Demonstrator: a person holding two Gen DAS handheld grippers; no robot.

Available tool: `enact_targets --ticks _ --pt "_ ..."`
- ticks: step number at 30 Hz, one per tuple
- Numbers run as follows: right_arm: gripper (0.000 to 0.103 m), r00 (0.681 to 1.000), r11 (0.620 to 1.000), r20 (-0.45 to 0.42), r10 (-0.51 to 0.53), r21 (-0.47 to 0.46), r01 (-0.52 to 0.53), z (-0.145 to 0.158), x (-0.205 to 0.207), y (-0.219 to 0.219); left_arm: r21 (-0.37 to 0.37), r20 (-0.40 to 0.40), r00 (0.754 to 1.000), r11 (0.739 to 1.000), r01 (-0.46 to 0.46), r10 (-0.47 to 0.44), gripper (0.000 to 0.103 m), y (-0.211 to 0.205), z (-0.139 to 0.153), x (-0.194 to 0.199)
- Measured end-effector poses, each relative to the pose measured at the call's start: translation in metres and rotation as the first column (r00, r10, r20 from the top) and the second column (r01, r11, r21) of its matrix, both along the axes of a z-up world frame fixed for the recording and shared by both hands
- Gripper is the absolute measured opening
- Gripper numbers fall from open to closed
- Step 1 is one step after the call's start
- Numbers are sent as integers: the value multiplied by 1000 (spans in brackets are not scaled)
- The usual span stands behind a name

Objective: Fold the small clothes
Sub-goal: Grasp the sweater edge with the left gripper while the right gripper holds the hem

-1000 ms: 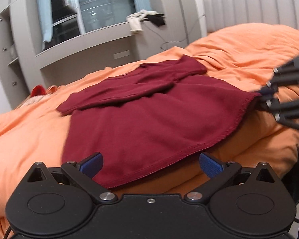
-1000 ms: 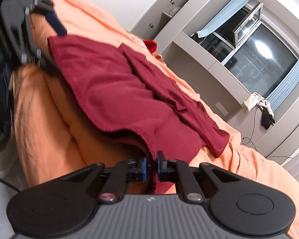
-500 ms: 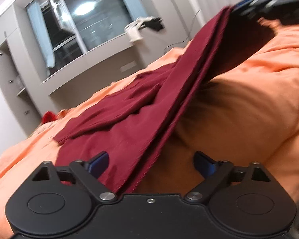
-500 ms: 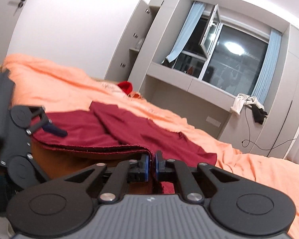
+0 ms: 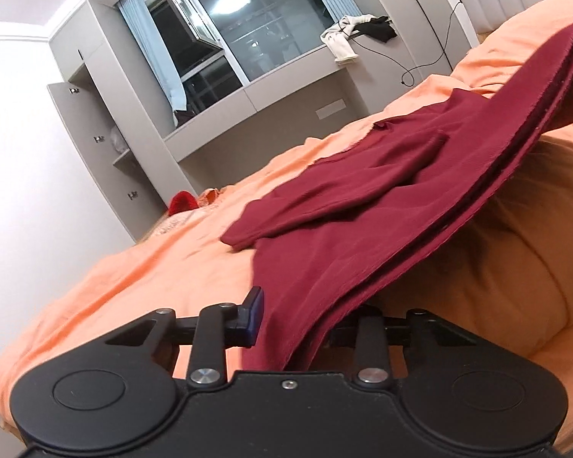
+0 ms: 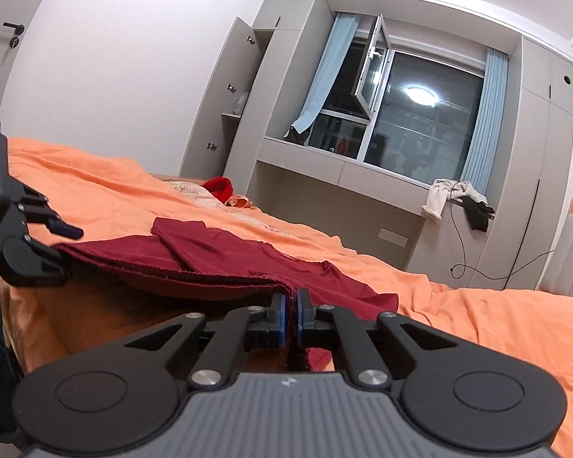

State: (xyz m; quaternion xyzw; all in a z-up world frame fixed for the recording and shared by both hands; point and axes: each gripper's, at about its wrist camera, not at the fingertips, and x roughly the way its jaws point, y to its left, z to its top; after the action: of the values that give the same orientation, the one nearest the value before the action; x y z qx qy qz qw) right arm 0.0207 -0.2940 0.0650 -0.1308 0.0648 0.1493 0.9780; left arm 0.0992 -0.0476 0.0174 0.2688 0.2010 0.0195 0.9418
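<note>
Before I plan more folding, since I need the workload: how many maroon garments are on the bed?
1: the maroon garment lies on the orange bed, near edge lifted; others may be hidden.

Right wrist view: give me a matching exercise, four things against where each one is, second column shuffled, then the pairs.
Things:
1. dark red garment
2. bright red item
3. pale cloth
4. right tool

Places:
A. hanging off the ledge below the window
B. spread on the orange bedcover, near hem lifted
C. shut on the garment's hem
D. at the far edge of the bed by the cupboard

Pairs: 1-B, 2-D, 3-A, 4-C
</note>
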Motion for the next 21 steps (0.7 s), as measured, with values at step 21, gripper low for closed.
enact_targets --ticks 21 --pt "6 998 999 -48 -38 19 39 -18 -9 6 -32 2 1000 1000 -2 2 6 23 10 -16"
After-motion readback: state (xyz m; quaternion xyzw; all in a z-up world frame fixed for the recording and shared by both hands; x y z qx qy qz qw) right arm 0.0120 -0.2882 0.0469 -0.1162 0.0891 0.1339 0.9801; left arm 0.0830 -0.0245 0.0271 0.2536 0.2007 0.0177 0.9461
